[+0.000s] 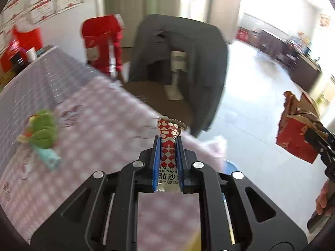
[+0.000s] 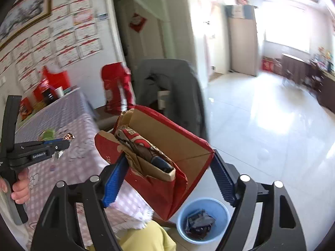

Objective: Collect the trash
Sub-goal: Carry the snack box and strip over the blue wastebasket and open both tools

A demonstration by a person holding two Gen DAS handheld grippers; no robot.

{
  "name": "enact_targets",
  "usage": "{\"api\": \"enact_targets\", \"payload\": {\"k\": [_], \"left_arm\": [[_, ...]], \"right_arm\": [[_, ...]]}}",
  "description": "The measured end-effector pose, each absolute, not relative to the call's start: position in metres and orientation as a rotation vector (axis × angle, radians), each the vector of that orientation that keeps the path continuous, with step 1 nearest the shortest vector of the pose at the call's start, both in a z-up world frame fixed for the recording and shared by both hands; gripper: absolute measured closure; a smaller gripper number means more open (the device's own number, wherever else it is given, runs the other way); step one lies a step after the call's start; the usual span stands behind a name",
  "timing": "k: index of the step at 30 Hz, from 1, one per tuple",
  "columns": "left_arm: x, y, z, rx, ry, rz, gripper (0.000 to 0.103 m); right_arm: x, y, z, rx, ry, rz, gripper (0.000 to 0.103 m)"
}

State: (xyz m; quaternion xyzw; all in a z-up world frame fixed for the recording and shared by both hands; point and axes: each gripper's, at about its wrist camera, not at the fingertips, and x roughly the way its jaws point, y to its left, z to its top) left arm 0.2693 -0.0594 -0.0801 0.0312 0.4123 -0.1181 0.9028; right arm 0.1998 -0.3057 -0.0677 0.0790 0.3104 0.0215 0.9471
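1. Now the left gripper point(image 1: 168, 144) is clamping tight on a red-and-white checked sauce packet point(image 1: 168, 140), which is sticking up past the fingertips above the edge of the checked tablecloth point(image 1: 88, 125).
2. Meanwhile the right gripper point(image 2: 167, 167) is gripping a red cardboard box point(image 2: 167, 152) across its width, jaws standing wide, with crumpled wrappers point(image 2: 144, 146) lying inside it.
3. A blue bin point(image 2: 222, 211) is sitting on the floor just beside the table, below the box, holding dark wrappers.
4. A green toy point(image 1: 43, 130) is lying on the tablecloth.
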Motion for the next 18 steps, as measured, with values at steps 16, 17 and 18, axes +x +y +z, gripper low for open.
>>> {"api": "enact_targets", "payload": {"k": [16, 17, 18], "left_arm": [[0.258, -0.228, -0.119, 0.219, 0.92, -0.535, 0.088], [0.258, -0.234, -0.122, 0.238, 0.923, -0.534, 0.083], [0.257, -0.243, -0.128, 0.265, 0.939, -0.536, 0.075]], "right_arm": [[0.134, -0.41, -0.114, 0.288, 0.718, -0.2, 0.027], [0.131, -0.412, -0.116, 0.294, 0.722, -0.208, 0.027], [0.127, -0.417, -0.12, 0.3, 0.729, -0.216, 0.027]]}}
